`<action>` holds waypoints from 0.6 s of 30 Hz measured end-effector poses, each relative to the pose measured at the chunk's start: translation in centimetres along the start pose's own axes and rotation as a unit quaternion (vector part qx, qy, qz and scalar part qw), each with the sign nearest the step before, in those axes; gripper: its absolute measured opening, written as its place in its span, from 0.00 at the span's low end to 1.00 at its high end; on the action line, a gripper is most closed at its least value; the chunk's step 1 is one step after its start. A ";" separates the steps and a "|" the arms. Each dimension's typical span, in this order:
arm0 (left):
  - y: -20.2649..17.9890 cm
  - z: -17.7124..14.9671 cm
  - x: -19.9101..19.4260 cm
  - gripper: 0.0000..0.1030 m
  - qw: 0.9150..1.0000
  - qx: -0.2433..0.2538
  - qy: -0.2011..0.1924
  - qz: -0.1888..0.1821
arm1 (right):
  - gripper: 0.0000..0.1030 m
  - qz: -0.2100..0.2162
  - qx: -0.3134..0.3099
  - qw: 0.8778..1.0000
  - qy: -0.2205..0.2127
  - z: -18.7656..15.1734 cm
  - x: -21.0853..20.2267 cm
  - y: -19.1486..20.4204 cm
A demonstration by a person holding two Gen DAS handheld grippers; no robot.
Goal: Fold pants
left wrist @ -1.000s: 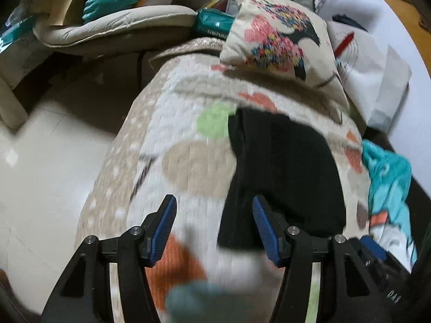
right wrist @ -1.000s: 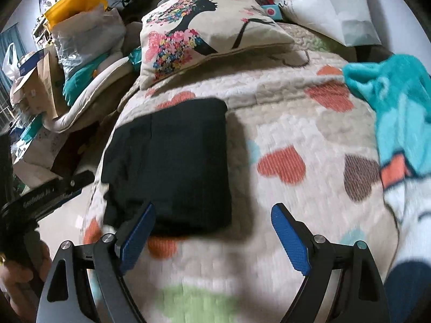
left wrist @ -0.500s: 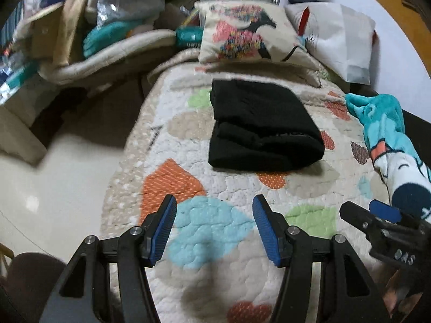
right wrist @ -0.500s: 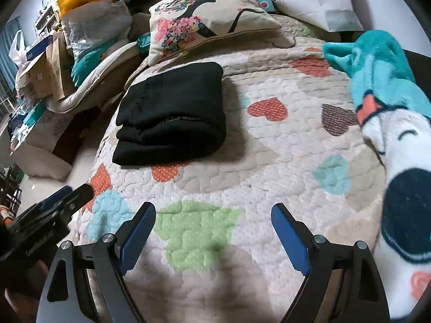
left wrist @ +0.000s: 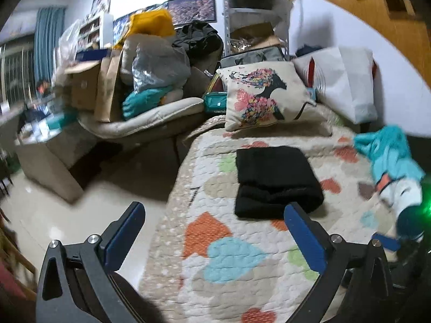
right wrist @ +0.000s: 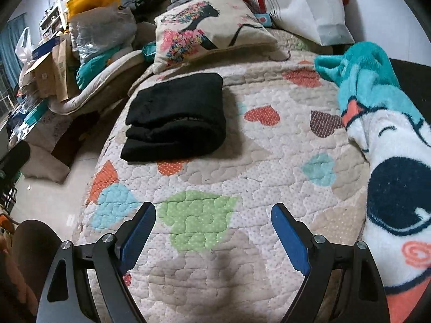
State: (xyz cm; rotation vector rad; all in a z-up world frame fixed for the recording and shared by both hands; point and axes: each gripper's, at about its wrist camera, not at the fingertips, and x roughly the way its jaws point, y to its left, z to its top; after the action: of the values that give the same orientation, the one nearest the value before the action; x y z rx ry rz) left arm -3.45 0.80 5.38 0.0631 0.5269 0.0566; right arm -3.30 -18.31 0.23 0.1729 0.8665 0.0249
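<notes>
The black pants [left wrist: 274, 180] lie folded in a thick rectangular bundle on the heart-patterned quilt [left wrist: 229, 253], near its left edge. They show in the right wrist view [right wrist: 177, 118] too. My left gripper [left wrist: 215, 231] is open and empty, held above the quilt's front left corner, short of the pants. My right gripper [right wrist: 212, 228] is open and empty over the quilt's front, well short of the pants.
A printed cushion [left wrist: 264, 94] and a white bag [left wrist: 347, 86] lie at the head of the bed. A teal and white blanket [right wrist: 382, 123] is heaped on the right. Boxes and bags [left wrist: 129, 80] crowd the left beyond a tiled floor [left wrist: 54, 210].
Both grippers have pulled back and up from the folded pants, which now lie farther off. The left gripper's jaws have opened wider. The pants have not moved.
</notes>
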 end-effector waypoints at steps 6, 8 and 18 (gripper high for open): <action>0.1 -0.2 0.1 1.00 1.000 -0.008 0.019 -0.020 | 0.88 0.002 0.004 1.000 0.003 -0.1 0.2 0.0; 0.2 -0.2 0.3 1.00 0.999 -0.014 0.030 -0.028 | 0.88 0.002 0.006 1.000 0.006 -0.1 0.3 0.0; -0.4 -1.1 1.7 1.00 0.997 -0.008 0.073 -0.029 | 0.88 -0.002 -0.009 1.000 0.010 -0.4 0.7 0.5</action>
State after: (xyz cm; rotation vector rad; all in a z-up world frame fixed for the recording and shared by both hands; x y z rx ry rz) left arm -2.58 0.60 3.53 0.0277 0.6747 0.0093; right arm -3.14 -17.71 -0.46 0.1550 0.8871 0.0298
